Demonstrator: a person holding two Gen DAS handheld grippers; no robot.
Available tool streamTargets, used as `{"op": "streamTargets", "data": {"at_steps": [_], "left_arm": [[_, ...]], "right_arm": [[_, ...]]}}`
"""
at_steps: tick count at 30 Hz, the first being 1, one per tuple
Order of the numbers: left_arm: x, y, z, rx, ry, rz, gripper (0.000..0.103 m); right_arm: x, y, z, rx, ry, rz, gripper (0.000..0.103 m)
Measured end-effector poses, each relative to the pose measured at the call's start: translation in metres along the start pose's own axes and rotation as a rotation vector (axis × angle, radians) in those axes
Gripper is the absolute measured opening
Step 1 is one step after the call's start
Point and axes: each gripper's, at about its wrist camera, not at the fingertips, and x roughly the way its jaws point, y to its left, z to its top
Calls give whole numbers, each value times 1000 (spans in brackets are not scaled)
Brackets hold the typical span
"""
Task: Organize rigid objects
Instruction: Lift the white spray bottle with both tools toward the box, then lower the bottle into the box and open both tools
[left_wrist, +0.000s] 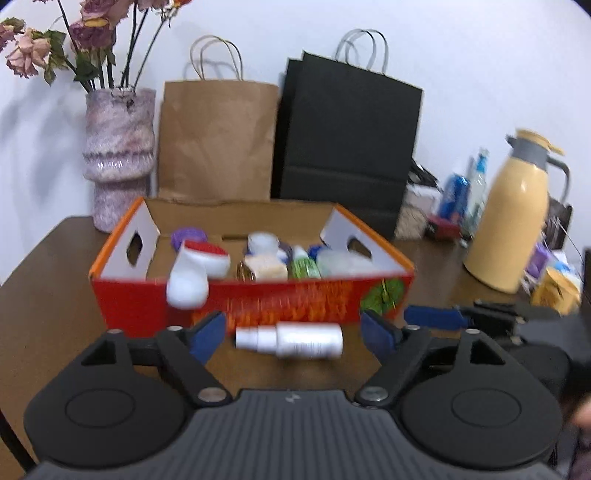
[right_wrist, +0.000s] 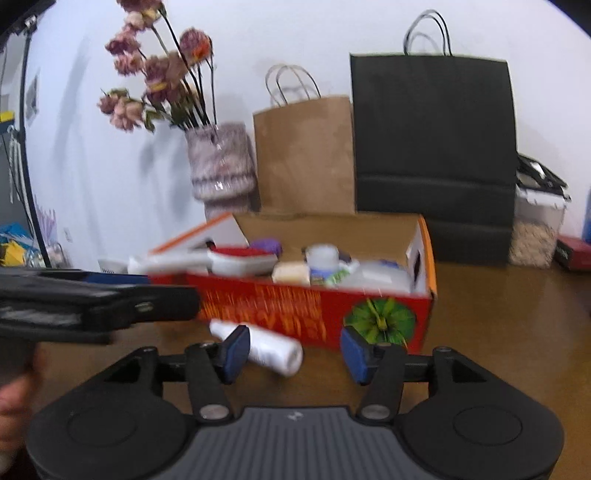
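A red and orange cardboard box (left_wrist: 258, 306) (right_wrist: 277, 306) stands on the brown table and holds several small bottles and jars. A white bottle with a red cap (left_wrist: 192, 273) (right_wrist: 236, 258) is tilted over the box's front left wall; blur hides whether it rests on the rim. In front of the box a white spray bottle (left_wrist: 291, 339) (right_wrist: 273, 350) lies on its side. My left gripper (left_wrist: 291, 336) is open, with the spray bottle between its blue pads, untouched. My right gripper (right_wrist: 295, 350) is open and empty, just right of the left one.
Behind the box stand a vase of dried flowers (left_wrist: 118, 155), a brown paper bag (left_wrist: 218, 140) and a black paper bag (left_wrist: 347, 140) against the wall. A cream thermos jug (left_wrist: 513, 214) and small clutter fill the table's right side. A hand shows at the lower left of the right wrist view.
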Motion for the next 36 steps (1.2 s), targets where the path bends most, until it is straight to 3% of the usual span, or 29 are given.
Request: {"op": "streamTargets", "data": {"at_steps": [2,7,11,15,19,21,28,36], "left_arm": [[-1,0,-9,10,16,29,91],[25,10,-13,-48,53,101,90],[44,21,-8,-92,67,101,82],[61,21,-2,-89,78,101,76],[80,22,2,-94,121,64,57],[80,20,2,-78,115,68,57],[61,14,1,-82,77,51,55],[24,-6,9,-84,-38,69,55]], "right_arm": [[0,0,-6,1,22,-18,55],[12,12,-14,-19,53,-46,54],[32,20,-12,-37,88,-35,52],[50,25,-7,-45,101,-30,41],[66,28,0,-44,118,-19,33],[69,28,1,-40,122,-22,33],[47,28,-1,-58,48,-28,29],[8,33,5,-106,-87,-33,29]]}}
